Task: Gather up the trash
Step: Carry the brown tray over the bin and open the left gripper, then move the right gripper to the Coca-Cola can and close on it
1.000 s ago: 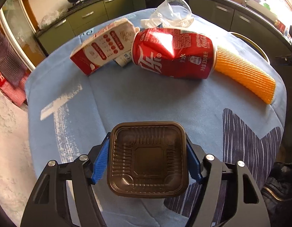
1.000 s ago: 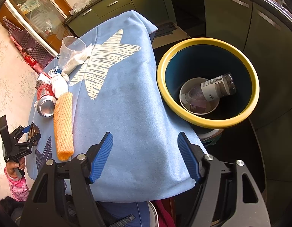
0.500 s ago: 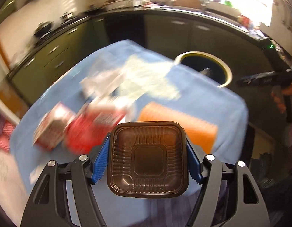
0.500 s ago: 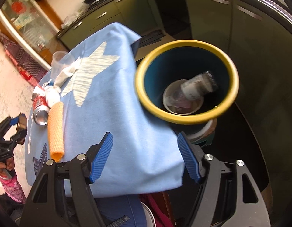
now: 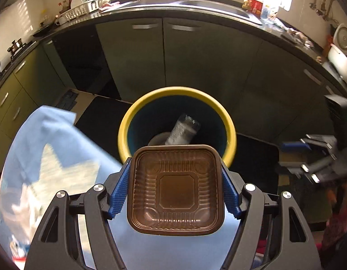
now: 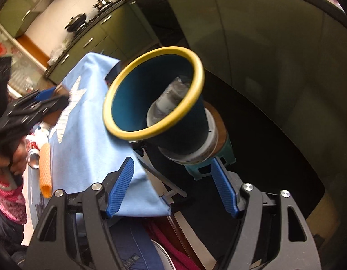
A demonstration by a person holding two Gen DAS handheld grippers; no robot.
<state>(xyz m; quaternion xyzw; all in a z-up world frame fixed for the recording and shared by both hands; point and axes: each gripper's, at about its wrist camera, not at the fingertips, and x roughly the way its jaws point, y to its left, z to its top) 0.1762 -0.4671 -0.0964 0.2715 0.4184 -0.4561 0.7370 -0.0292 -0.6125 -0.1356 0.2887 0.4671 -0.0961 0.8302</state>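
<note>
**Q:** Now, what did the left gripper (image 5: 175, 190) hold, and where?

**A:** Its blue fingers (image 5: 119, 193) were closed against the two sides of a brown plastic tray (image 5: 175, 190), a square, ribbed container seen with its hollow side toward the camera. The tray sat at the near centre of the left wrist view, above the near edge of the blue tablecloth (image 5: 50, 148), with the bin just beyond it.

**Q:** How did the bin appear?

**A:** The bin (image 5: 123, 135) had a yellow rim and a dark blue inner wall. It stood beside the right edge of the table. Inside lay a clear plastic bottle (image 5: 183, 130) with a white label, resting over a pale round bowl (image 5: 156, 140). In the right wrist view the bin rested on a round base on a teal stool (image 6: 227, 155).

**Q:** And the right gripper (image 6: 172, 189)?

**A:** Its jaws stood wide apart with nothing between them, near the table's corner and pointing toward the bin. In the left wrist view it appeared blurred at the far right.

**Q:** What remained on the table?

**A:** An orange ribbed sleeve (image 6: 45, 168) lay at the left, with a red can (image 6: 34, 156) just beside it, its open end toward the camera. White crumpled material (image 6: 42, 135) lay farther on; what it was could not be told. A white star pattern (image 6: 67, 110) marked the cloth. Dark green cabinets (image 5: 184, 56) ran across the far side.
</note>
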